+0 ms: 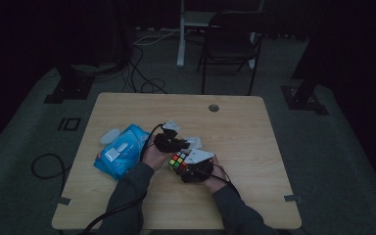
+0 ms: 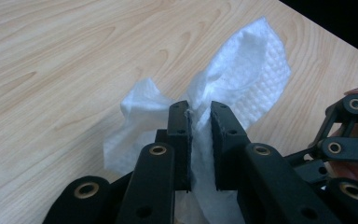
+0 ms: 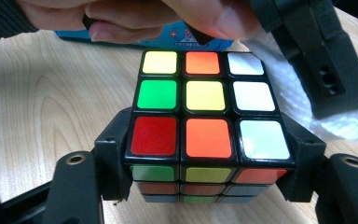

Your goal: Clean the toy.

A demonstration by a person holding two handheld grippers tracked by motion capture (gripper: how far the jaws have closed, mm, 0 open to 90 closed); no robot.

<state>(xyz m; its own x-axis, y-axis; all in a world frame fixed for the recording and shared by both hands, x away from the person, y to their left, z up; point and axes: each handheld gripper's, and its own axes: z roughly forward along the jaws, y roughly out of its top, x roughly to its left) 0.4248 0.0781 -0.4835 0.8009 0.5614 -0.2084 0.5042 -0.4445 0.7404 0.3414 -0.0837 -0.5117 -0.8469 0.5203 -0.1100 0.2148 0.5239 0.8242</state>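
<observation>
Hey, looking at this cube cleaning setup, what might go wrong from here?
1. The right gripper clamps the puzzle cube only along its lowest row, so pressure from wiping might twist a layer or tip the cube out.
2. The left gripper pinches just a narrow fold of the white wipe; the loose rest could slip free or snag.
3. The blue wipe pack lies close beside the left hand and could get knocked.

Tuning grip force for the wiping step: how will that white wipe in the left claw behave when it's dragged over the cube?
Probably floppy: the white wipe bunches and folds where the left claw pinches it. Likely very light, since the free end stands up without sagging. Its embossed texture suggests it won't slip easily, but it may crumple rather than push against the cube clamped in the right claw.
</observation>
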